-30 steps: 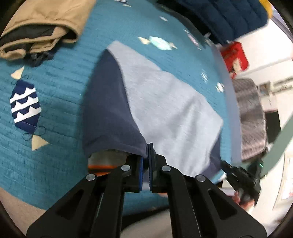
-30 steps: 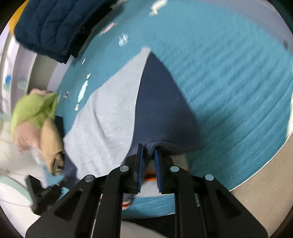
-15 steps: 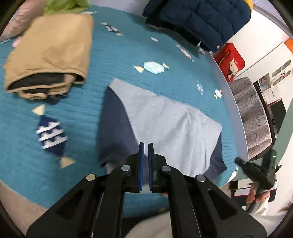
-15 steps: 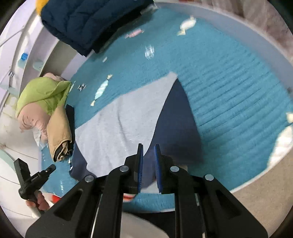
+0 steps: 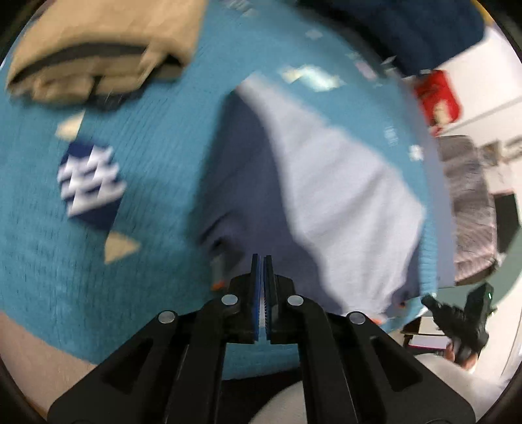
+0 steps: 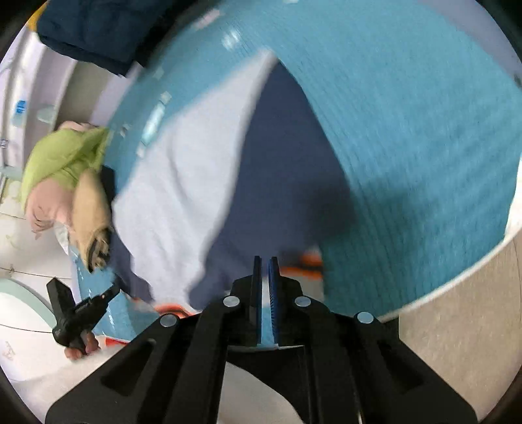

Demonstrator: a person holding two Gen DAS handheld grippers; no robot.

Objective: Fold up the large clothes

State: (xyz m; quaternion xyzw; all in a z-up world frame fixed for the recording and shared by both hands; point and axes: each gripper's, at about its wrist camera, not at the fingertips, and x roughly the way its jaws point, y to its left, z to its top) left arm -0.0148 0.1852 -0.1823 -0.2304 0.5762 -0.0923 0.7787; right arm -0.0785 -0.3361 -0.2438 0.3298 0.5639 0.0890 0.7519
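The left gripper point(image 5: 263, 261) has its blue pads pressed nearly together with nothing caught between them, its tips poised over the near navy edge of the folded garment point(image 5: 342, 182). The right gripper point(image 6: 266, 262) shows a narrow slit between its pads and its jaws are closing, also with no cloth in the gap. The garment, grey in the middle with navy sleeves and an orange trim at its near hem, lies flat on the teal bedspread point(image 6: 407, 137) in front of both tools. Farther out on the bed rest a folded tan jacket point(image 5: 107, 49) and a dark blue quilted jacket point(image 6: 98, 29), with a green and pink bundle point(image 6: 62, 163) at the bed's edge.
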